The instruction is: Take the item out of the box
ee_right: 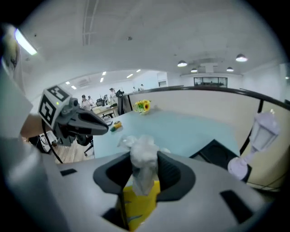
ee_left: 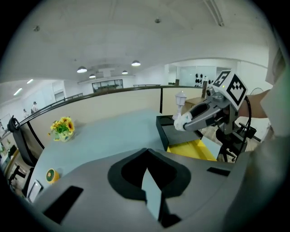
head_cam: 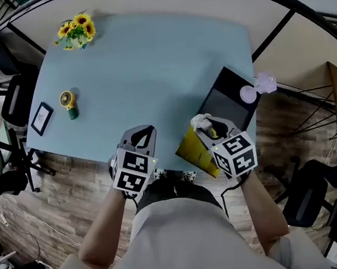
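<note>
A yellow tissue box (head_cam: pixel 194 150) stands at the near edge of the light blue table (head_cam: pixel 147 66), tilted against a black tray. A white tissue (head_cam: pixel 201 121) sticks up out of it, and my right gripper (head_cam: pixel 208 127) is shut on that tissue. In the right gripper view the tissue (ee_right: pixel 143 156) is pinched between the jaws, above the yellow box (ee_right: pixel 138 206). My left gripper (head_cam: pixel 143 134) hovers over the table's front edge, left of the box, jaws shut and holding nothing. The left gripper view shows the right gripper (ee_left: pixel 183 123) holding the tissue (ee_left: pixel 181 121).
A shallow black tray (head_cam: pixel 228 99) lies behind the box near the table's right edge. A pale lilac lamp-like object (head_cam: pixel 258 87) stands beside it. Sunflowers (head_cam: pixel 76 31), a small yellow-green gadget (head_cam: pixel 69 104) and a small picture frame (head_cam: pixel 42 118) sit at the left. Office chairs stand around the table.
</note>
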`<action>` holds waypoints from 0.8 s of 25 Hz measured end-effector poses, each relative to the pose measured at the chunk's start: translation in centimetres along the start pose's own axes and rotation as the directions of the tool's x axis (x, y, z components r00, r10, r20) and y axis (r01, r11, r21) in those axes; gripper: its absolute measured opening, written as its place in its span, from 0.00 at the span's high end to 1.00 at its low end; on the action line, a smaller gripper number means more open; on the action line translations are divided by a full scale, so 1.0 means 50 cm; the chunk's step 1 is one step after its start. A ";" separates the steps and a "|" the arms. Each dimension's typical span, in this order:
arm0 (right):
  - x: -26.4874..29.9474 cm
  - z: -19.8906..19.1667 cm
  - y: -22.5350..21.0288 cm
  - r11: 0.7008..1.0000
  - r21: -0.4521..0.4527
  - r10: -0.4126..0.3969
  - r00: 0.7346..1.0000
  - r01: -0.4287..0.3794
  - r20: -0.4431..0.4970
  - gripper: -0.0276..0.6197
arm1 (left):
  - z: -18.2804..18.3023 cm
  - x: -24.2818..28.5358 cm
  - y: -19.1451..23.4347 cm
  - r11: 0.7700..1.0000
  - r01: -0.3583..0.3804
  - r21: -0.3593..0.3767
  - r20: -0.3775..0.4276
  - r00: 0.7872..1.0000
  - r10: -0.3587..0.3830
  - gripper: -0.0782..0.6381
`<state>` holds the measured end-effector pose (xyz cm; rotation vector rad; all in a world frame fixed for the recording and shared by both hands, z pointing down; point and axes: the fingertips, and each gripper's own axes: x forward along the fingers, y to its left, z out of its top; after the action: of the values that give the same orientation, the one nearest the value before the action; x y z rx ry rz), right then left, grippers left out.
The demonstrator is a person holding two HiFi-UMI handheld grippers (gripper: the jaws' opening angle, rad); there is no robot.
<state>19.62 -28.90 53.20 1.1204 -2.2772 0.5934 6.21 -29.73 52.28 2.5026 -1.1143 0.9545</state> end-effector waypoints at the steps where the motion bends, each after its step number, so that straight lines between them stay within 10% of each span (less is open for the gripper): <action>1: -0.016 0.031 0.000 1.000 -0.002 -0.008 0.999 0.008 0.038 0.72 | 0.018 -0.010 0.007 1.000 -0.006 0.008 0.018 1.000 0.006 0.88; 7: -0.127 0.213 0.003 0.996 -0.036 -0.064 0.962 0.076 0.267 0.72 | 0.141 -0.080 0.055 0.998 -0.053 0.045 0.152 0.987 0.045 0.88; 20: -0.389 0.448 0.059 0.980 -0.023 -0.142 0.776 0.198 0.615 0.72 | 0.361 -0.244 0.071 0.982 -0.105 0.157 0.418 0.908 0.030 0.88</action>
<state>21.37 -29.11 23.44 1.6364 -2.6469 0.0400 6.01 -33.31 30.52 2.9220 -1.2895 0.5656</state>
